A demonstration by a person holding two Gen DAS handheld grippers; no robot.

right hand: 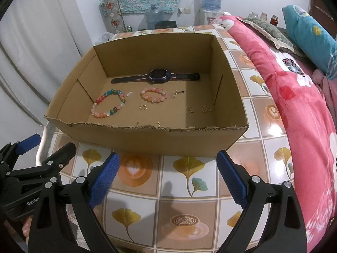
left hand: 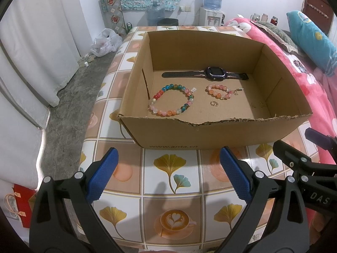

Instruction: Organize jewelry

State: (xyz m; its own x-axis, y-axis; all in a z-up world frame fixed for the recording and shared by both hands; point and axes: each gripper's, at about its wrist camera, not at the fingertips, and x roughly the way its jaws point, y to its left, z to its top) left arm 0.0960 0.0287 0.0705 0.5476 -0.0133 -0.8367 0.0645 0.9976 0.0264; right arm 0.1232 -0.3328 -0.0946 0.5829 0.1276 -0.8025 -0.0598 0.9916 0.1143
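Observation:
An open cardboard box (left hand: 212, 136) (right hand: 134, 140) stands on the patterned tablecloth. Inside lie a dark watch (left hand: 212, 73) (right hand: 157, 75), a large multicoloured bead bracelet (left hand: 171, 101) (right hand: 108, 103), a smaller pink bead bracelet (left hand: 220, 91) (right hand: 154, 95) with a charm, a small gold ring piece (left hand: 214, 103) (right hand: 143, 106) and small gold earrings (right hand: 206, 108). My left gripper (left hand: 168, 158) is open in front of the box, holding nothing. My right gripper (right hand: 168, 160) is open too, just short of the box's near wall. Each gripper shows at the edge of the other's view.
The table (left hand: 168, 168) (right hand: 189, 181) carries a ginkgo-and-coffee pattern cloth. A bed with a pink blanket (left hand: 305, 67) (right hand: 294, 84) borders its right side. Bare floor (left hand: 69, 109), a white plastic bag (left hand: 106, 42) and water jugs (left hand: 155, 12) lie to the left and behind.

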